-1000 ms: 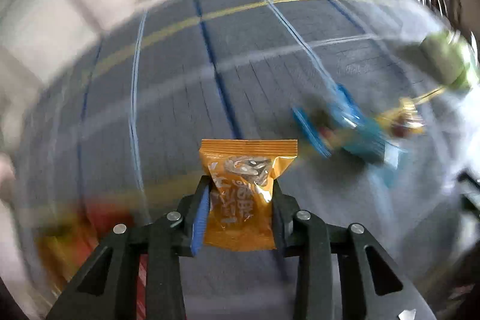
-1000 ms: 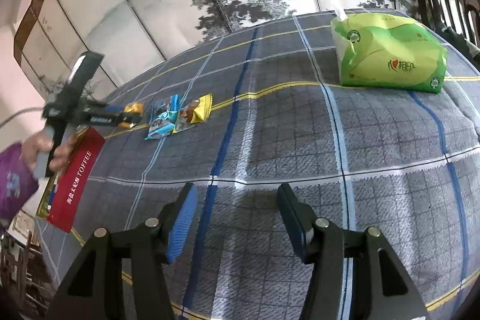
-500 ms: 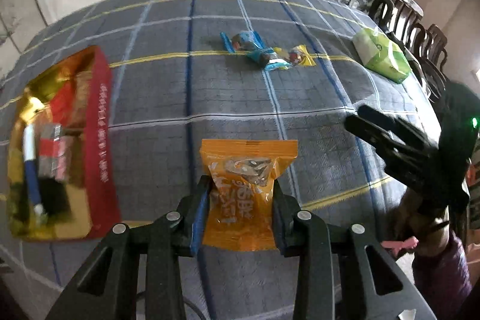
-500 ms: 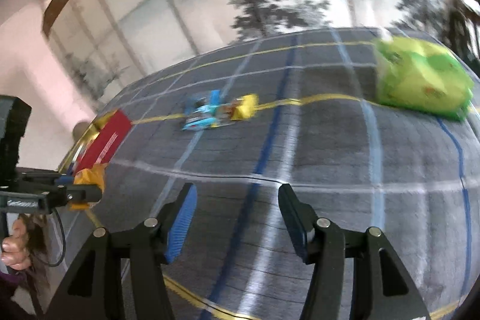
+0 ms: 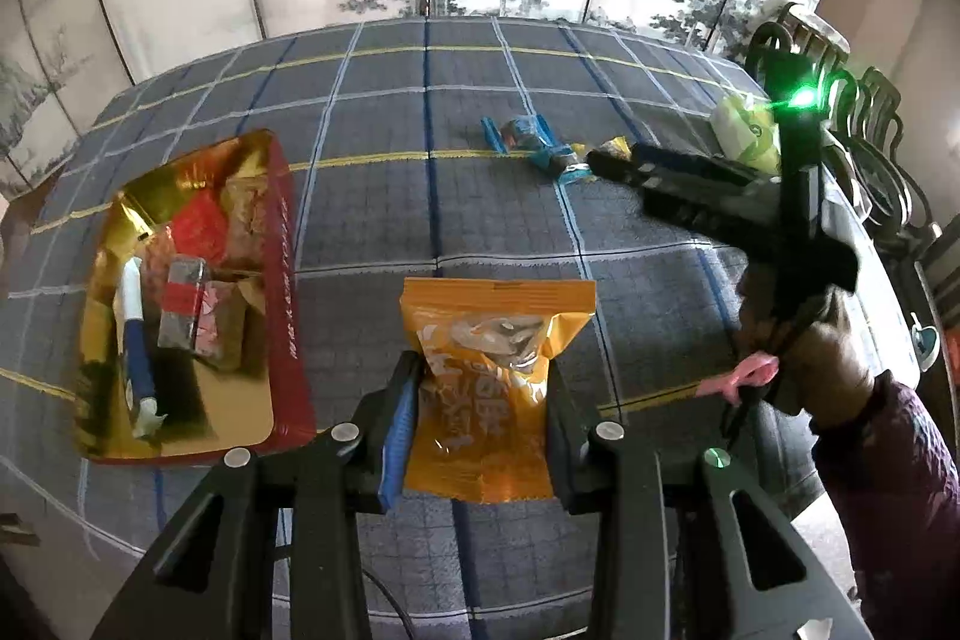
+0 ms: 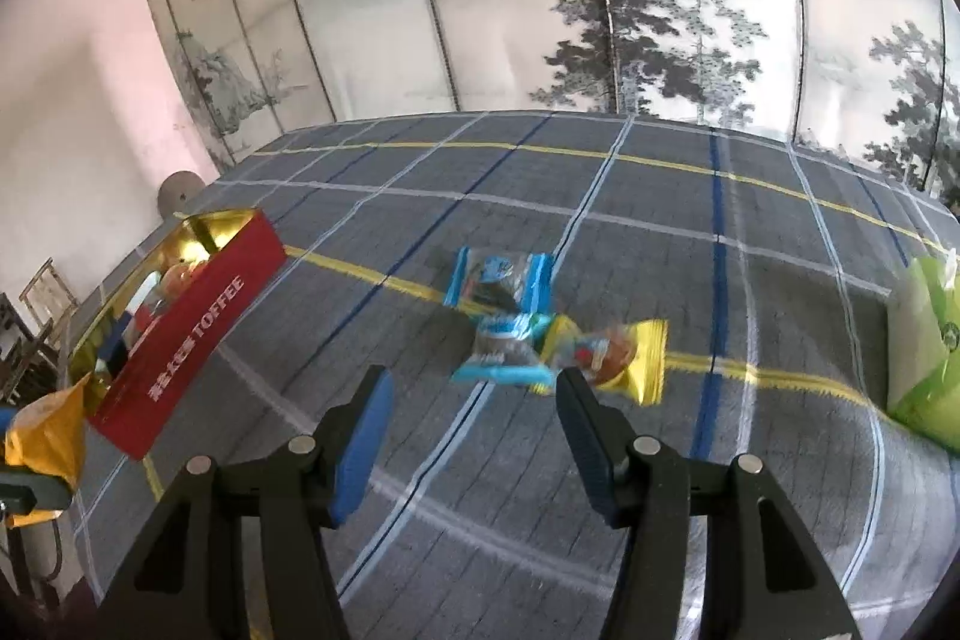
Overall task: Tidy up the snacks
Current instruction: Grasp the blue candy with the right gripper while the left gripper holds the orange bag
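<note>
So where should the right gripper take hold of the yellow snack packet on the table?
Probably across the yellow packet's flat far crimped end, coming down from above. It lies flat on the tablecloth, and its near end touches the blue packet, so the far end is freer. The right gripper is open above them.

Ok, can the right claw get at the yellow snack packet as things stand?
Probably yes. The right claw is open and empty, and the yellow snack packet lies just ahead on the tablecloth, overlapping a blue packet, nothing covering it.
</note>
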The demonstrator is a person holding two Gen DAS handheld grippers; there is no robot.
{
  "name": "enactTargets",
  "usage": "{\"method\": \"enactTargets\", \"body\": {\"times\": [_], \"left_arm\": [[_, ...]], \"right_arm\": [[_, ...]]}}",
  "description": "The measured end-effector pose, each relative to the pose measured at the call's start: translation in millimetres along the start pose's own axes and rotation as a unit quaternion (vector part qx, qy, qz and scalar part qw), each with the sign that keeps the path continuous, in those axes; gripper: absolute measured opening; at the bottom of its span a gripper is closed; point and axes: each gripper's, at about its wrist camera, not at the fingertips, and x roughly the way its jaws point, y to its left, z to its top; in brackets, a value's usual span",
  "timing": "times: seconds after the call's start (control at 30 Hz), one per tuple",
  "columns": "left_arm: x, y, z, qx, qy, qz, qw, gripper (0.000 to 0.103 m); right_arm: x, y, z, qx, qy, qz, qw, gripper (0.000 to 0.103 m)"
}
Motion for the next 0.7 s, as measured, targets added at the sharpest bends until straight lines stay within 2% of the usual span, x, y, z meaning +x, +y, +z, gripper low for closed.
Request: {"method": "enactTargets", "body": {"times": [0.1, 0.17, 0.3, 0.43, 0.63, 0.7], "left_arm": [[3.9, 2.4, -0.6, -0.004, 0.003, -0.004, 1.0000, 0.034], [7.0, 3.1, 0.0, -0.006, 0.006, -0.008, 0.9999, 0.034], [10.4, 3.5, -0.1, -0.007, 0.008, -0.012, 0.9999, 0.034], [13.6, 2.5, 0.0, -0.007, 0.014, -0.013, 0.9998, 0.034], [12.6, 2.4, -0.9, -0.003, 0.011, -0.013, 0.9998, 0.034], [13.5, 3.8, -0.7, -0.006, 0.012, -0.014, 0.9998, 0.034]], "right_arm": [[-8.6, -16.0, 4.0, 0.023, -0.012, 0.009, 1.000, 0.058], [-12.3, -34.2, 7.9, 0.044, -0.014, 0.000, 0.999, 0.058], [-4.9, -64.8, 19.0, 0.080, 0.010, -0.008, 0.997, 0.058], [-9.4, -33.7, 26.9, 0.023, -0.005, 0.015, 1.000, 0.058], [29.4, -8.7, 26.7, -0.003, 0.036, 0.021, 0.999, 0.058], [37.1, -1.4, 26.4, -0.019, 0.043, 0.006, 0.999, 0.058]]}}
